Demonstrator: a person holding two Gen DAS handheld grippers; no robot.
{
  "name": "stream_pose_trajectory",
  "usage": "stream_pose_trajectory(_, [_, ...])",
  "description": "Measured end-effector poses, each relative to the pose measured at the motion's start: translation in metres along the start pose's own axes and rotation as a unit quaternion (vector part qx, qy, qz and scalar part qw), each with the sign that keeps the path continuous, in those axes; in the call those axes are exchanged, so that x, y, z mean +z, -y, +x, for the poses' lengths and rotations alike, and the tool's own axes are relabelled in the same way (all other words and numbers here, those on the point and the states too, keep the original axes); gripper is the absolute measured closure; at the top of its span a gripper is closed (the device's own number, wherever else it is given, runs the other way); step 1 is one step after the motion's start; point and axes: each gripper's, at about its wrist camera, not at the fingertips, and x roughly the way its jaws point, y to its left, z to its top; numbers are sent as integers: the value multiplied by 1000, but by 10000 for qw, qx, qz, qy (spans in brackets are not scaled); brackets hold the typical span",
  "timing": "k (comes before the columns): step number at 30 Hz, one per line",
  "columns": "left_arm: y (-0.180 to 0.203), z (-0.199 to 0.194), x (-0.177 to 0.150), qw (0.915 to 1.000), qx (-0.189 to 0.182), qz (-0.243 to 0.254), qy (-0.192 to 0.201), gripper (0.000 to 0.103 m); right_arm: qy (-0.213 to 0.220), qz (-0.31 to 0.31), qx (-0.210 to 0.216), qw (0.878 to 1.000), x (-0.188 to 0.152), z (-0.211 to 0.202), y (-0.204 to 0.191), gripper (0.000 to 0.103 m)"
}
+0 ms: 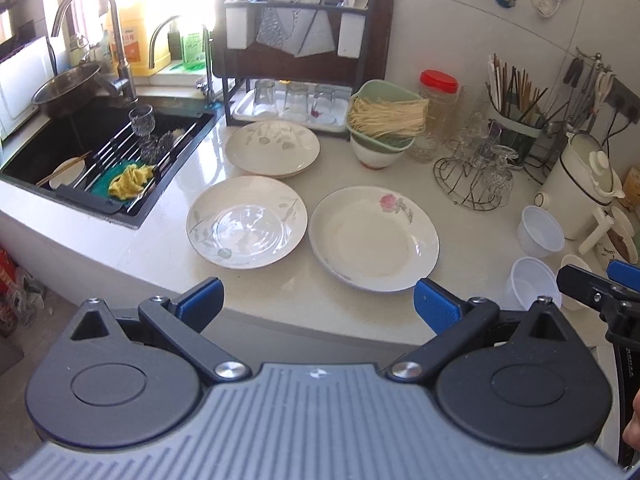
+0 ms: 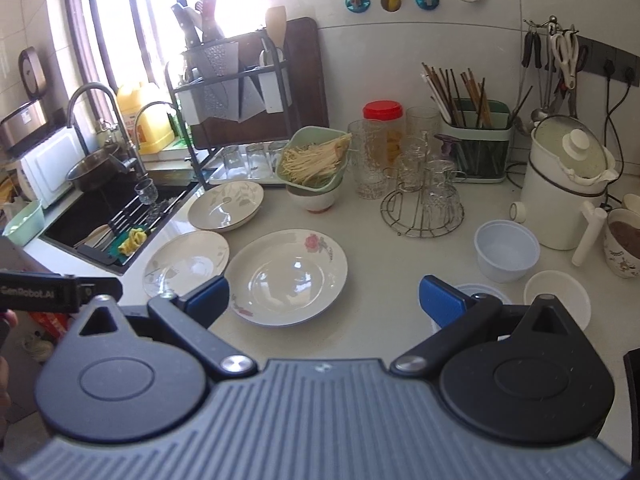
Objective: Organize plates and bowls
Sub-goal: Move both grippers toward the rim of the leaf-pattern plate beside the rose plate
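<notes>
On kitchen counter by sink, three plates (image 1: 374, 240) and plastic bowls (image 2: 506, 250) lie apart, unstacked; left gripper (image 1: 318, 304) & right gripper (image 2: 324, 300) hover w/ fingers spread, empty, likely pre-first pick—next needs rim grasp.

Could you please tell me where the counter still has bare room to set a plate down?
Bare counter lies between the rose plate, the wire rack and the white bowl. The back, around the noodle basket, is crowded.
</notes>
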Motion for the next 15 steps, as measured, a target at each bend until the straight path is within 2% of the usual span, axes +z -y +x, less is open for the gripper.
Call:
stream_pose_trajectory(5, [-9, 5, -4, 9999, 133, 18, -63, 0, -39, 77, 121, 9999, -6, 4, -6, 0])
stream_pose_trajectory(12, [-26, 24, 2, 9996, 116, -154, -217, 0, -113, 173, 282, 9994, -9, 12, -16, 0])
stream_pose_trajectory(15, [-37, 38, 9, 9995, -24, -191, -270, 0, -118, 242, 238, 9994, -8, 21, -23, 0])
